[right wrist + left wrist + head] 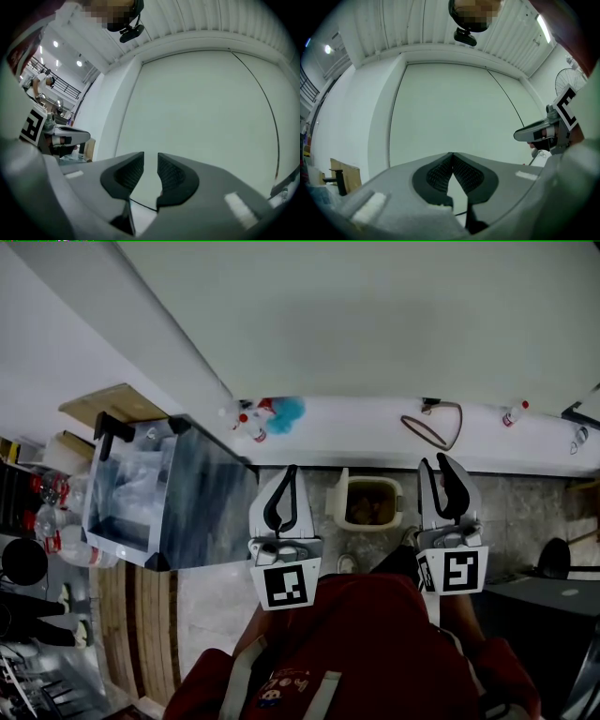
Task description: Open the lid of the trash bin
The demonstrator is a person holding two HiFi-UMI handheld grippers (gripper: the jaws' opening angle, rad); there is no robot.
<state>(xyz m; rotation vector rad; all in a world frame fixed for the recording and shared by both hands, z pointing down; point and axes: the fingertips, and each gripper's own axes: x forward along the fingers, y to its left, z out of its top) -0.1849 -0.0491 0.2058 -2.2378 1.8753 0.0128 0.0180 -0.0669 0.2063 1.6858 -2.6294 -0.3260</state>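
Observation:
The trash bin (368, 501) is small and cream-coloured and stands on the tiled floor by the wall, far below and between my two grippers. Its top shows a brownish middle inside a pale rim; I cannot tell how the lid stands. My left gripper (291, 471) is held up well above the bin, its tips (453, 153) touching with nothing between them. My right gripper (439, 461) hangs at the same height with a narrow gap between its fingertips (151, 155), which hold nothing. Both gripper views face the bare white wall, and the bin is not in them.
A large grey box-like bin (169, 491) stands at the left. A white ledge (375, 432) along the wall carries spray bottles (251, 424), a blue duster (289, 412) and a looped cable (433, 426). A dark table (553, 606) is at the right. Shelves with bottles (56, 521) fill the far left.

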